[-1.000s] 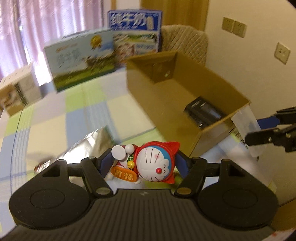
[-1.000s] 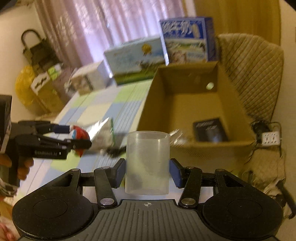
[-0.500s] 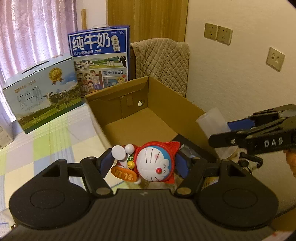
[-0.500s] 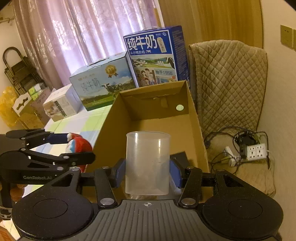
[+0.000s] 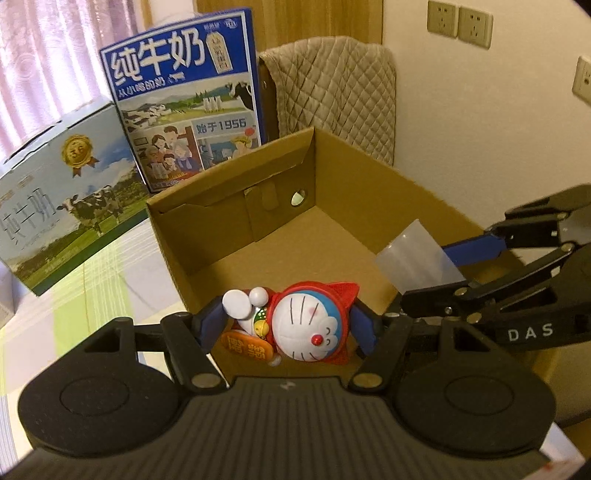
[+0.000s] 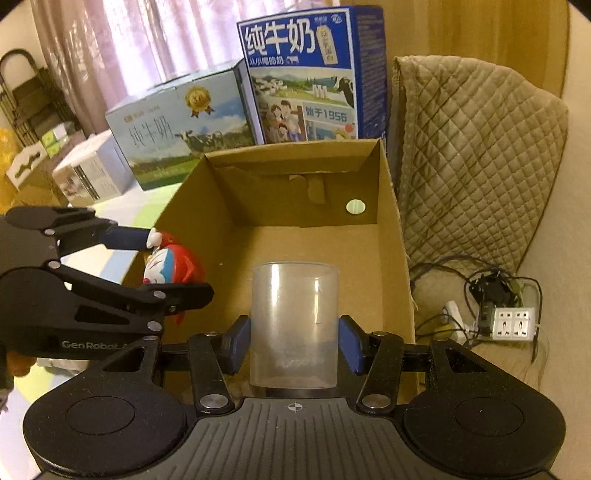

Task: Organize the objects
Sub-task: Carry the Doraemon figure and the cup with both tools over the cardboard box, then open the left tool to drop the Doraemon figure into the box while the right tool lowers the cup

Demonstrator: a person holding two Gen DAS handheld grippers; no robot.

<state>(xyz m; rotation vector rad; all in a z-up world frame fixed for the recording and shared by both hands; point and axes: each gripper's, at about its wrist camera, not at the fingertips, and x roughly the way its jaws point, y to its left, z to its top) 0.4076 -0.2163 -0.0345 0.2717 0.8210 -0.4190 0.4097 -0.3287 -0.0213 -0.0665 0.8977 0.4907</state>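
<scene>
Left tool [image 5: 288, 325] closed on a Doraemon figure [image 5: 306, 325], blue pads pressing its two sides, face toward the camera; it hangs over the near-left wall of the open cardboard box [image 5: 424, 195]. Right tool [image 6: 294, 345] clamped on a translucent plastic cup [image 6: 294, 325], upright, mouth up, held above the box's near end. The two tools sit close, side by side over the box, not touching. Count: one figure, one cup, one cardboard box, two milk cartons behind it, namely a blue carton [image 5: 184, 96] standing tall and a pale green carton [image 5: 66, 206] lying to its left on the checked surface [image 5: 85, 291]. A quilted beige cover [image 5: 332, 96] drapes something behind the box. Left view alone shows wall sockets [image 5: 458, 20]. Right view alone shows a small white box [image 6: 88, 173] farther left, a power strip [image 6: 513, 325] with tangled cables on the floor to the right, and the box floor bare where visible.
</scene>
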